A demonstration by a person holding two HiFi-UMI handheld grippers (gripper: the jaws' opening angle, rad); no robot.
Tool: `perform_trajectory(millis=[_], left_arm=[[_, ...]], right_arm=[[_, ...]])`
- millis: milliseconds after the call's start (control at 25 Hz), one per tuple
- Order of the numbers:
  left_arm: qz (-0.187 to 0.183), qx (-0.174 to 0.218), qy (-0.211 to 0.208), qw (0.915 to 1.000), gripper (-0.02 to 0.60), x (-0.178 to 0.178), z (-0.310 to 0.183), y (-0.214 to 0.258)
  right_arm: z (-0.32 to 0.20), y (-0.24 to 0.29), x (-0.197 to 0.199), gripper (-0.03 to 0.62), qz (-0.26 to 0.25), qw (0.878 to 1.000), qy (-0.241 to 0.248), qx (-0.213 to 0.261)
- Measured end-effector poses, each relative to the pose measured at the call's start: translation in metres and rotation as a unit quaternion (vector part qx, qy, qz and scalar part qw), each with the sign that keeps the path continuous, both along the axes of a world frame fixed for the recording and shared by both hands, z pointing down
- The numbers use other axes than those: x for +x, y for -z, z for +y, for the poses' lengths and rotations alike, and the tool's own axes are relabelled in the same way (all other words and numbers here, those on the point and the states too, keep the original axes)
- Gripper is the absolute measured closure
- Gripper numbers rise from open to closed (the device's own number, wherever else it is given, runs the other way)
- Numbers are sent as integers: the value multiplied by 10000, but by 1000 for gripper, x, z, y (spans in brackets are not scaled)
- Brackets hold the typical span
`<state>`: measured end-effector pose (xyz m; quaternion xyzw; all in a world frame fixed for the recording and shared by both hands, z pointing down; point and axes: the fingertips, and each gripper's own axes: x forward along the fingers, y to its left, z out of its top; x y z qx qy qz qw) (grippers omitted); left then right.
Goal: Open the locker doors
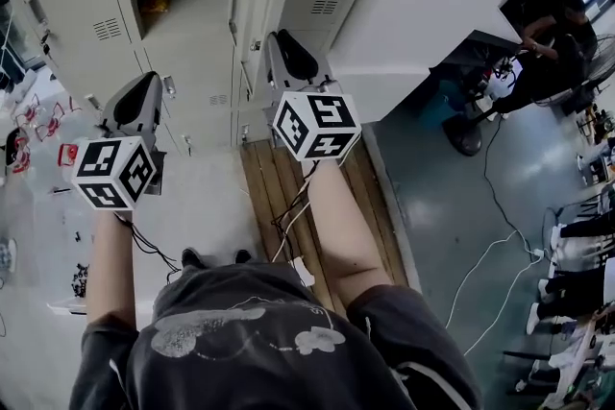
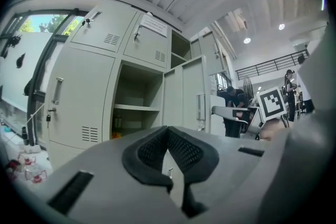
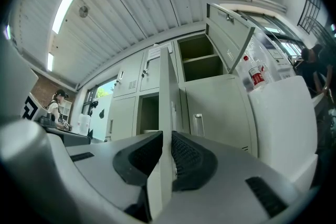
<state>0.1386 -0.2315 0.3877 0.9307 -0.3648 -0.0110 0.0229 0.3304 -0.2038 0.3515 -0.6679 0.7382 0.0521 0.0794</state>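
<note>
While the right gripper points slightly upward at the bank of pale grey steel lockers, its jaws stand narrow and clamp the thin sheet-metal edge of a pale grey locker door. That door is seen edge-on, swung out from the bank, with one ribbed black rubber pad pressed on each face. Beside it to the right is a flat closed door with a slim upright bar handle. Above that, a smaller upper door hangs open over a bare, boxy compartment.

The left gripper is held level with its jaws brought together tip to tip and nothing between the meshed black pads. Beyond them an open locker compartment shows a smooth flat shelf. To its left is a closed door with a louvred vent.

From the head view, each gripper carries a white cube with black square markers. A slatted wooden pallet lies on the floor below the lockers.
</note>
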Motion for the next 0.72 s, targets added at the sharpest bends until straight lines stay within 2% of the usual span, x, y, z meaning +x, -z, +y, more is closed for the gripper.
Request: perform_trajectory(millis=[240,560,720], left_arm=[[73,-59,481,9988,572,-29,5,-6],[66,-57,1171,9931,572,-73,11,-10],[18,24,1503,9886,572,-106,9,-2]], right_arm=[[13,13,-22,511,300,9989,260,255],[12,21,-91,341,487,9890,1318,457],[2,20,-123,293,418,9840,1680,410]])
